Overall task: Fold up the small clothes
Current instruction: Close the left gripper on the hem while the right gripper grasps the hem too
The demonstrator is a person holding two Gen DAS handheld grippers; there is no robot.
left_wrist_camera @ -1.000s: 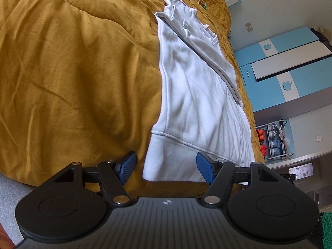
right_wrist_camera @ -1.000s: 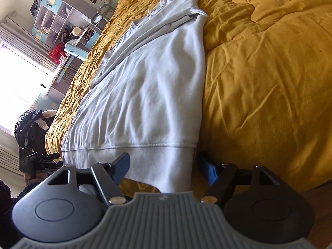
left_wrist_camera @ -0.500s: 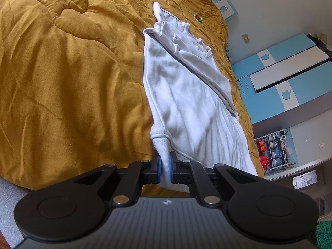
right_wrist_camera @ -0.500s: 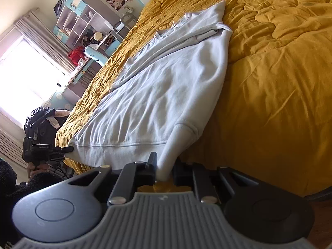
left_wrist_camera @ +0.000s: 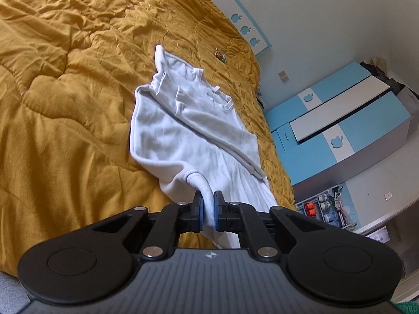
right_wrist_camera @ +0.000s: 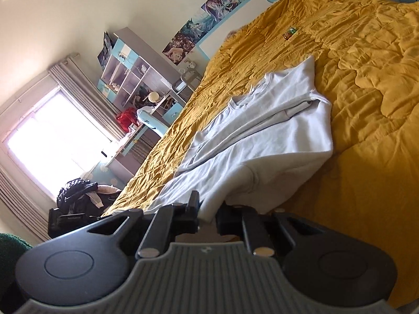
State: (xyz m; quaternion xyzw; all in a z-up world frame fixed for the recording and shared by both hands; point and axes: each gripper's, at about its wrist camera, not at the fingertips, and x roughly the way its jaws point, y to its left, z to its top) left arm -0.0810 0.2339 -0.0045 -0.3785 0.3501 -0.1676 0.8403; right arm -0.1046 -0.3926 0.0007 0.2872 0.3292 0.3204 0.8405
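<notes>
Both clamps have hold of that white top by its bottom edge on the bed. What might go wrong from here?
1. Each gripper, left and right, pinches only a small bunch of the sweatshirt's hem, so the cloth might slip out during the lift.
2. The sleeve lies loosely folded across the body and may slide off, undoing that fold.
3. The quilt is soft and wrinkled, so the finished fold may land crooked.

place: home bedroom | evidence: bed with mustard quilt (left_wrist_camera: 65,110), blue-white wardrobe (left_wrist_camera: 348,120), wall posters (right_wrist_camera: 199,30), curtained window (right_wrist_camera: 49,141)
</notes>
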